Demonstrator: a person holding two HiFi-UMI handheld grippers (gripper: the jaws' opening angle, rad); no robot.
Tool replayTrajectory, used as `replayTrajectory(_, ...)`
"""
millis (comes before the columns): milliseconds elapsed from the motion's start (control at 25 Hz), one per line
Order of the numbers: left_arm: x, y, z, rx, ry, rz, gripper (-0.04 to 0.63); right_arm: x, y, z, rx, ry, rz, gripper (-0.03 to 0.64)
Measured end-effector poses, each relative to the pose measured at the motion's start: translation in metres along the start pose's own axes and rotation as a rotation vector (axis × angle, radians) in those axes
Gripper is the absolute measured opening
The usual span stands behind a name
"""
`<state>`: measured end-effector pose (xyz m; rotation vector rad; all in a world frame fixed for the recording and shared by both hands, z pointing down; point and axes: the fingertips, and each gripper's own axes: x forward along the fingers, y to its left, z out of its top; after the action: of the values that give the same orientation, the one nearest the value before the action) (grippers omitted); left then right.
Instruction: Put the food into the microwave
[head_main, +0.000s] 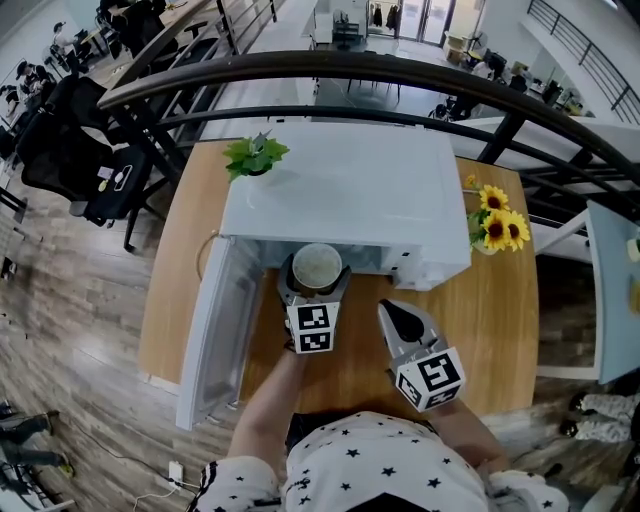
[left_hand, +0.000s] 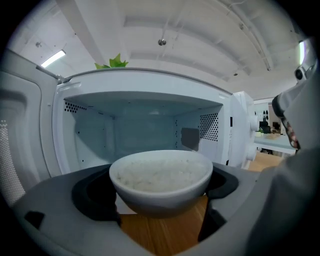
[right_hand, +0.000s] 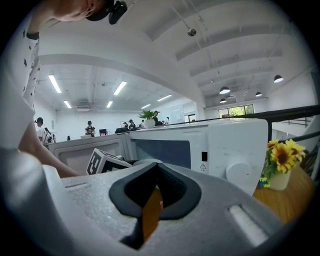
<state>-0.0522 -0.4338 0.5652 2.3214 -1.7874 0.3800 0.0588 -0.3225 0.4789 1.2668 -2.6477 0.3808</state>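
Left tool (head_main: 316, 272) is gripping the bowl of rice (left_hand: 161, 175) by its sides, one jaw on each flank, and is holding it level. That is prob. so nothing spills and so the rim is clearing the opening. The bowl is hovering just in front of the microwave (head_main: 350, 190) mouth, over the counter (head_main: 500, 330), and isn't inside yet. Wood is showing under it in the left gripper view.

Right tool (head_main: 402, 320) is waiting low and to the right w/ jaws pinched together and nothing between them. It's likely being kept back so it's not crowding the doorway.

The door (head_main: 215, 330) is hanging wide open to the left, well out of the bowl's path. The cavity (left_hand: 145, 135) is looking bare, w/ no dish or clutter visible, so the way straight in seems free.

Other stuff: a potted plant (head_main: 254, 155) is sitting at the microwave's back-left corner, and the sunflowers (head_main: 497, 225) are standing just to its right. Neither is getting in the way. A dark railing (head_main: 400, 75) is running behind the counter.

My read is that the main risk is clipping the cavity's upper lip or tilting the bowl going in.
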Motion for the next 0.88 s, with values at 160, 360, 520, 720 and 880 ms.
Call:
replayTrajectory(160,0.011,0.001,-0.010,0.004,0.026,-0.002,0.494,0.002,-0.005,-0.003,0.009,0.011,-0.008,0.006)
replayTrajectory(360,0.021,0.000,-0.018,0.006,0.047,-0.006,0.494,0.004,-0.008,-0.007,0.023,0.021,-0.017,0.006)
replayTrajectory(520,0.028,0.000,-0.023,0.013,0.058,-0.009,0.494,0.007,-0.010,-0.011,0.028,0.027,-0.017,0.006)
replayTrajectory(720,0.031,0.003,-0.027,0.009,0.079,-0.001,0.494,0.010,-0.008,-0.010,0.030,0.030,-0.006,0.006)
replayTrajectory(880,0.034,0.004,-0.029,0.016,0.090,-0.009,0.494,0.012,-0.007,-0.010,0.034,0.032,-0.001,0.006)
